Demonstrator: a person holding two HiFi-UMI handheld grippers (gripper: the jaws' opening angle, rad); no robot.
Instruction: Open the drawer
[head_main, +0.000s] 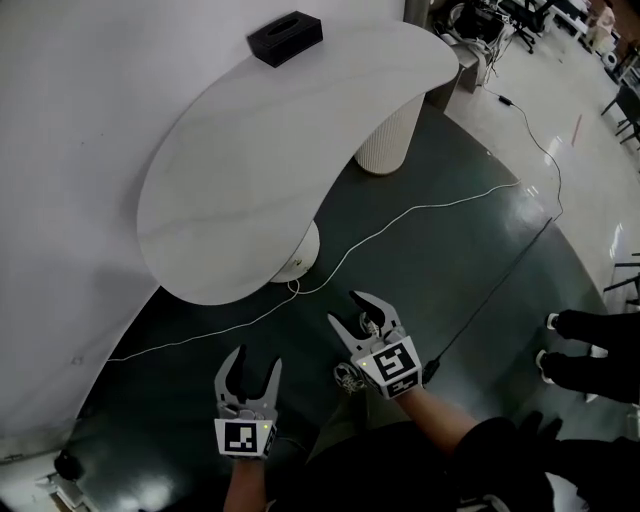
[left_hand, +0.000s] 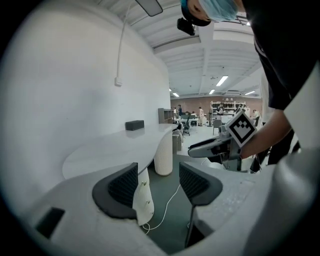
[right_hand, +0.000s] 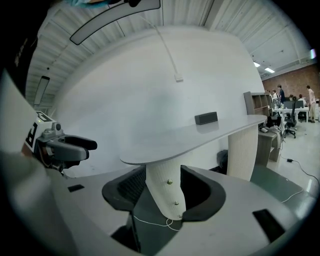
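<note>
Curved white wall (head_main: 70, 150) across the left of the frame, dark green floor (head_main: 450, 270) at centre, paler glossy floor (head_main: 560, 90) upper right, kidney-shaped white table (head_main: 280, 150) on a ribbed pedestal (head_main: 390, 130), black box (head_main: 285, 38) at top centre, ceiling strip lights (left_hand: 222, 80) far off.

Open-plan office; swivel chairs (right_hand: 289, 125)

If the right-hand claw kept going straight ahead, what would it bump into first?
Probably the ribbed pedestal with small knobs under the white table: it lies framed between the open jaws of the right gripper, distance unclear.
</note>
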